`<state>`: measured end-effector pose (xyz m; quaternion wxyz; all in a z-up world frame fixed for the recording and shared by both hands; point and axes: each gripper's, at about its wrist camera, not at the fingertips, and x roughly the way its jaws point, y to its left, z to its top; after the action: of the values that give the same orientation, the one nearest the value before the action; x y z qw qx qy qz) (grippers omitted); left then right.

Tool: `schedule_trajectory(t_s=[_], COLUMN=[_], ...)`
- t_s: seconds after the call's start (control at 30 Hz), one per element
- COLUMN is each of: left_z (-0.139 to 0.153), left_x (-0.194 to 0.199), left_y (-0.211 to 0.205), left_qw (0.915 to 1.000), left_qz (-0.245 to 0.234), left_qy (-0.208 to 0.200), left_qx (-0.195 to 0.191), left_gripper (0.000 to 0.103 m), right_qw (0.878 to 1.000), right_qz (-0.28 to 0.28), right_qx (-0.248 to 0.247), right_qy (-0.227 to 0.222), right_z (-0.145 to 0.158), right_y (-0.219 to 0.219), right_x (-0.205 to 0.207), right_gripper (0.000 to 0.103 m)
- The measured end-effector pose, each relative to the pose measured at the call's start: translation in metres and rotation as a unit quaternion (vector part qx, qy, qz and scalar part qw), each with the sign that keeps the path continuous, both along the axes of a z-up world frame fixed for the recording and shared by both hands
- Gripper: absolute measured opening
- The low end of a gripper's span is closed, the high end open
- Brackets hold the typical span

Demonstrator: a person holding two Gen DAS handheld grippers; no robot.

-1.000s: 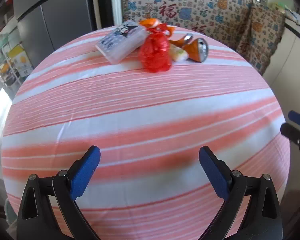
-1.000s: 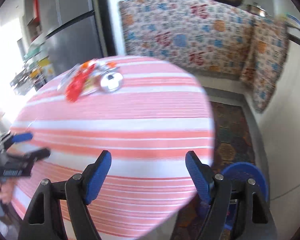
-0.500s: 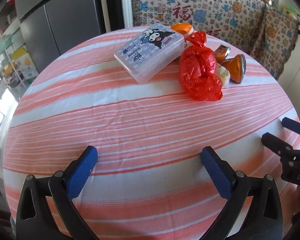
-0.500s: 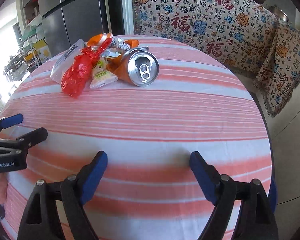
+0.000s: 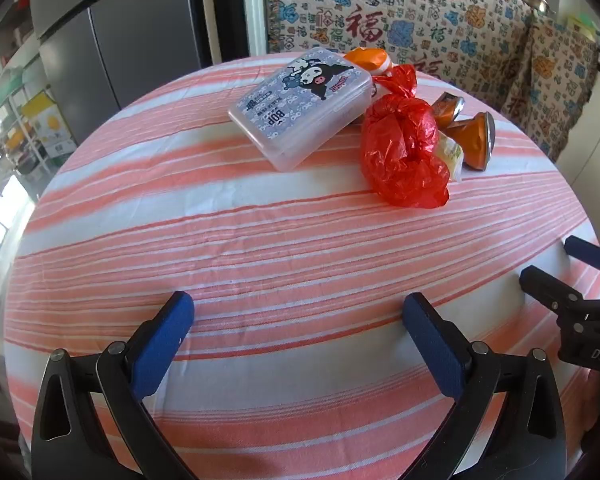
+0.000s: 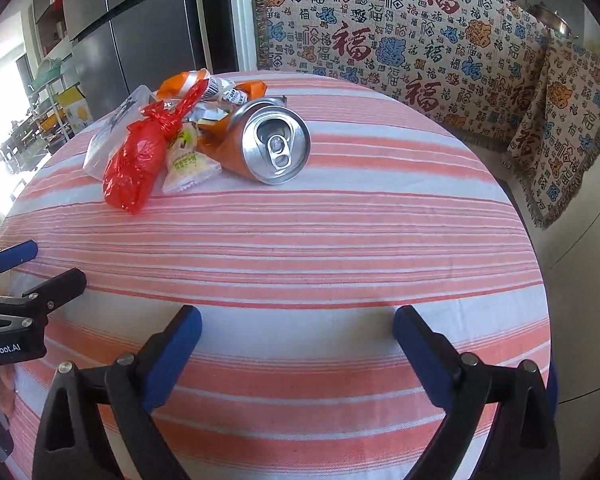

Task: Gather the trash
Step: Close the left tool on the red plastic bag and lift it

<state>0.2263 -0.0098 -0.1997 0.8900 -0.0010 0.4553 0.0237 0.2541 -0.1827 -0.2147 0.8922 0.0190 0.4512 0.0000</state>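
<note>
The trash sits in one cluster at the far side of a round table [image 6: 340, 240]. It comprises a knotted red bag [image 6: 134, 164], an orange drink can [image 6: 274, 142] lying on its side with its opened top facing the right wrist camera, a pale snack packet [image 6: 188, 166] between bag and can, and orange wrappers [image 6: 204, 84] behind them. A clear plastic box [image 5: 300, 106] with cartoon print lies touching the bag on its left.

The table is covered by a cloth in orange and white stripes, lightly creased. The near half of the cloth is bare.

The left gripper [image 5: 298, 334] hovers over the near edge, its blue pads wide apart with nothing between them. The right gripper [image 6: 296, 344] is just beside it to the right; its jaws have just been opening and now stand wide apart, also empty. Both are well apart from the trash.

Behind the table hangs a patterned fabric [image 6: 400, 36] with red characters, draped over a counter. A grey refrigerator [image 5: 112, 44] stands to the left, shelves [image 5: 28, 128] beyond it. Open floor [image 6: 572, 280] shows to the right of the table edge.
</note>
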Motion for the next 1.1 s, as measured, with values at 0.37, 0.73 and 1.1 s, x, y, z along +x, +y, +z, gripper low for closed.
schedule_trajectory(t_s=[0.37, 0.73, 1.1], left_z=[0.010, 0.026, 0.034], left_x=[-0.003, 0.056, 0.038], left_y=[0.007, -0.022, -0.018], left_qw=[0.9991, 0.9933, 0.9940], left_qz=[-0.010, -0.054, -0.058], left_qy=[-0.006, -0.019, -0.015], left_qx=[-0.040, -0.100, -0.091], left_gripper=[0.102, 0.088, 0.029], right_qw=[1.000, 1.000, 1.000], right_qz=[0.000, -0.001, -0.002], right_qx=[0.001, 0.001, 0.002], right_qy=[-0.001, -0.002, -0.004], right_z=[-0.001, -0.001, -0.002], right_y=[0.000, 0.000, 0.000], right_x=[0.000, 0.000, 0.000], right_gripper=[0.100, 0.100, 0.100])
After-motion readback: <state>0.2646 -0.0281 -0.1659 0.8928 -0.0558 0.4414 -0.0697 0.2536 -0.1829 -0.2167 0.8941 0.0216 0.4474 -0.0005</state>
